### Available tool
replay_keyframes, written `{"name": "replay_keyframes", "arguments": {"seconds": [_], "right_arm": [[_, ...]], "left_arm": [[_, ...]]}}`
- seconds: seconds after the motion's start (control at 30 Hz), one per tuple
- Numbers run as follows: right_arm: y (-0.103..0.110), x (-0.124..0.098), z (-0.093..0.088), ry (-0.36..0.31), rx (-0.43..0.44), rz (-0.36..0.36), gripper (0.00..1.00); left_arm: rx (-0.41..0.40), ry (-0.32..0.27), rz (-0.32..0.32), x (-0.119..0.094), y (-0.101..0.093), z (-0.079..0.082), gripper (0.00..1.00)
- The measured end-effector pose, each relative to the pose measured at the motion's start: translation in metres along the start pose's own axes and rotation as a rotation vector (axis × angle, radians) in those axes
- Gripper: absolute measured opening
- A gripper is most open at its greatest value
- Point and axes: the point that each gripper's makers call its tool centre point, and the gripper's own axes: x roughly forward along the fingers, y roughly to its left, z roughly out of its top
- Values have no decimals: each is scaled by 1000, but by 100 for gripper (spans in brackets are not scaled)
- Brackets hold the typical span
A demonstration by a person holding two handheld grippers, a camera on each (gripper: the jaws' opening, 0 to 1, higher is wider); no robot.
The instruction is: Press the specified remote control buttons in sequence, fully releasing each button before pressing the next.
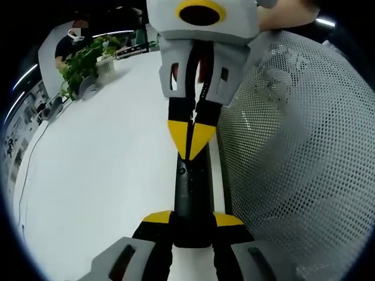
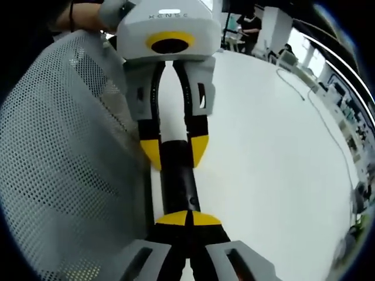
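Black remote control lying lengthwise on the white bench, just beside a white perforated mesh basket. Clamped at its near end between the yellow-tipped jaws of the left gripper. Met from the far end by the right gripper, jaws pinched together with nothing between them, tips touching down on the remote's top face. In the right gripper view, same black remote gripped by the left gripper, right gripper tips closed over it. Leafy potted plant well apart at the bench's far edge.
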Motion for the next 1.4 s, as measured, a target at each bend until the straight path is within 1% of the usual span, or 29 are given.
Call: {"name": "replay_keyframes", "arguments": {"seconds": [0.1, 0.13, 0.27, 0.33, 0.47, 0.5, 0.63, 0.7, 0.87, 0.97, 1.1, 1.23, 1.4], "right_arm": [[5, 3, 0, 10, -21, 4, 0], [3, 2, 0, 12, -32, -5, 0], [1, 3, -1, 10, -22, -2, 0], [1, 3, -2, 7, 2, 3, 0], [2, 3, -1, 15, -15, 8, 0], [1, 2, -1, 11, 6, 15, 0], [1, 1, -1, 6, 31, 38, 0], [2, 0, -2, 9, 30, 36, 0], [1, -3, -11, 50, 20, 20, 0], [1, -3, -11, 54, 19, 14, 0], [1, 0, -11, 84, 7, 4, 0], [0, -2, -12, 81, -7, 3, 0], [1, -3, -12, 68, 12, 9, 0]], "left_arm": [[0, -1, 0, 0, 0, 0, 25], [0, -1, -1, 0, 0, 0, 25], [1, 0, -1, 0, 0, 0, 25], [1, 0, -1, 0, -1, 0, 25], [5, 4, -1, 0, -1, 0, 25], [4, 3, -1, 0, -1, 0, 25], [-1, 0, -3, 0, -1, 0, 25], [-2, -1, -3, 0, -1, 0, 25], [-1, 0, -3, 0, -1, 0, 25], [-1, -1, -3, 0, -1, 0, 25], [2, 3, -2, 0, -1, 0, 25], [3, 4, -2, 0, -1, 0, 25], [-2, 3, -2, 0, -1, 0, 25]]}}
